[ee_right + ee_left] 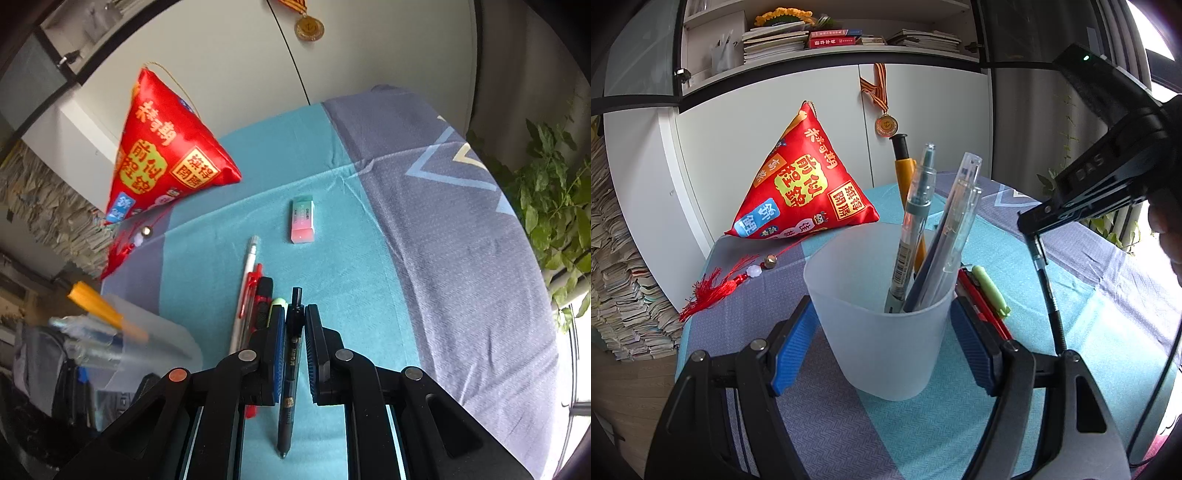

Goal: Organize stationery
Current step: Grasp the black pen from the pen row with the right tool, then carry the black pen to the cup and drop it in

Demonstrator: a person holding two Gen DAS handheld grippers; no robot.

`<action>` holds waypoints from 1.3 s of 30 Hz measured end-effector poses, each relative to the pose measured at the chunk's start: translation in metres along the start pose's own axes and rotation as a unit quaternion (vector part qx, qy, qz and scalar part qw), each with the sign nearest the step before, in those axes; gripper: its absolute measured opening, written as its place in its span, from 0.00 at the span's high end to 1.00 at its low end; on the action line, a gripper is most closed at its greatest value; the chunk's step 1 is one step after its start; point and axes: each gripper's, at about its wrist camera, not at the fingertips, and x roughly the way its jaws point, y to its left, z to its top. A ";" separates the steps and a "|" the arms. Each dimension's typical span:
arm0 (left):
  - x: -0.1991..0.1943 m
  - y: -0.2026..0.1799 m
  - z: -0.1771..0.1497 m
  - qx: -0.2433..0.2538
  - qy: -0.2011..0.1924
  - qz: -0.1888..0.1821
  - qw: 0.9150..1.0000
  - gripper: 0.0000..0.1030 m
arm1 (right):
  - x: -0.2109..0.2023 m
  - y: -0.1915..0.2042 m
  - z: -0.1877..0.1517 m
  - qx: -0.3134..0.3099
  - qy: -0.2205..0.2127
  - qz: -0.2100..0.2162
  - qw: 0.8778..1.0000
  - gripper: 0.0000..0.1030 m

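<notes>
My left gripper (882, 325) is shut on a frosted plastic cup (882, 325) that stands on the table and holds several pens (916, 225). My right gripper (294, 336) is shut on a dark pen (291, 354); in the left wrist view that gripper (1038, 236) holds the pen (1051, 295) tip-down just right of the cup. A red pen (251, 291), a white pen (249, 266), a black-red pen (264, 299) and a light green pen (277, 306) lie side by side on the teal cloth. A pink-green eraser (303, 219) lies beyond them.
A red pyramid-shaped pouch (805, 184) with a red tassel (716, 288) sits at the back left of the table. White cabinet doors (812, 110) with a hanging medal (885, 124) stand behind. A green plant (554, 206) is at the right edge.
</notes>
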 end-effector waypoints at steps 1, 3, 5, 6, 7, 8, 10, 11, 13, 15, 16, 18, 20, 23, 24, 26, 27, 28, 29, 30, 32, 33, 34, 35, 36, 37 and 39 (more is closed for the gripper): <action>0.000 0.000 0.000 0.000 0.000 0.000 1.000 0.29 | -0.010 0.001 -0.003 -0.005 -0.010 0.003 1.000 0.88; 0.000 0.000 0.000 0.000 0.000 0.000 1.000 0.29 | -0.030 0.005 -0.009 -0.018 -0.032 0.010 0.999 0.89; 0.000 0.000 0.000 0.000 0.000 0.000 1.000 0.29 | -0.046 0.011 -0.015 -0.030 -0.050 0.017 0.998 0.89; 0.000 0.000 0.000 -0.001 0.000 0.000 1.000 0.29 | -0.055 0.014 -0.019 -0.039 -0.059 0.021 0.997 0.89; 0.000 0.000 0.000 -0.001 0.000 0.000 1.000 0.29 | -0.062 0.016 -0.021 -0.045 -0.065 0.024 0.997 0.89; 0.000 0.000 0.000 0.000 0.000 0.000 1.000 0.29 | -0.070 0.020 -0.024 -0.052 -0.074 0.027 0.996 0.89; 0.000 0.000 0.000 -0.001 0.000 0.000 1.000 0.29 | -0.081 0.027 -0.027 -0.062 -0.088 0.033 0.994 0.89; 0.000 0.000 0.000 -0.001 0.000 0.000 1.000 0.29 | -0.088 0.031 -0.028 -0.069 -0.096 0.037 0.992 0.89; 0.000 0.000 0.000 0.000 0.000 0.000 1.000 0.29 | -0.101 0.039 -0.031 -0.080 -0.112 0.044 0.989 0.89; 0.000 0.000 0.000 0.000 0.000 0.000 1.000 0.29 | -0.115 0.046 -0.032 -0.092 -0.129 0.048 0.986 0.89; 0.000 0.000 0.000 0.000 0.000 0.000 1.000 0.29 | -0.120 0.049 -0.034 -0.096 -0.136 0.051 0.985 0.89; 0.000 0.000 0.000 -0.001 0.000 0.000 1.000 0.29 | -0.130 0.058 -0.034 -0.109 -0.148 0.059 0.981 0.89; 0.000 0.000 0.000 -0.001 0.000 0.000 1.000 0.29 | -0.138 0.065 -0.034 -0.120 -0.155 0.069 0.978 0.89; 0.000 0.000 0.000 -0.001 0.001 0.000 1.000 0.29 | -0.148 0.078 -0.033 -0.137 -0.163 0.090 0.973 0.89; 0.000 0.000 0.000 -0.001 0.000 0.000 1.000 0.29 | -0.150 0.082 -0.033 -0.143 -0.165 0.095 0.971 0.89; 0.000 0.000 0.000 -0.001 0.000 0.000 1.000 0.29 | -0.155 0.088 -0.033 -0.151 -0.172 0.100 0.968 0.89; 0.000 0.000 0.000 -0.001 0.001 0.000 1.000 0.29 | -0.157 0.092 -0.033 -0.156 -0.177 0.103 0.966 0.89; 0.000 0.000 0.000 -0.001 0.000 0.000 1.000 0.29 | -0.158 0.095 -0.033 -0.159 -0.179 0.105 0.965 0.89; 0.000 0.000 0.000 -0.001 0.000 0.000 1.000 0.29 | -0.159 0.098 -0.033 -0.162 -0.181 0.109 0.964 0.89; 0.000 0.000 0.000 -0.001 0.001 0.000 1.000 0.29 | -0.159 0.101 -0.032 -0.164 -0.182 0.113 0.963 0.89; 0.000 0.000 0.000 -0.001 0.000 0.000 1.000 0.29 | -0.157 0.105 -0.031 -0.169 -0.184 0.117 0.961 0.89; 0.000 0.000 0.000 -0.001 0.000 0.000 1.000 0.29 | -0.156 0.108 -0.030 -0.172 -0.184 0.119 0.960 0.89; 0.000 0.000 0.000 0.000 0.000 0.000 1.000 0.29 | -0.155 0.110 -0.029 -0.173 -0.185 0.120 0.960 0.89; 0.000 0.000 0.000 0.000 0.000 0.000 1.000 0.29 | -0.153 0.111 -0.029 -0.174 -0.185 0.120 0.960 0.89; 0.000 0.000 0.000 0.000 0.000 0.000 1.000 0.29 | -0.151 0.111 -0.027 -0.173 -0.184 0.121 0.960 0.89; 0.000 0.000 0.000 0.000 0.000 0.000 1.000 0.29 | -0.148 0.111 -0.026 -0.171 -0.183 0.121 0.960 0.89; 0.000 0.000 0.000 0.000 0.000 0.000 1.000 0.29 | -0.142 0.111 -0.024 -0.168 -0.178 0.121 0.962 0.89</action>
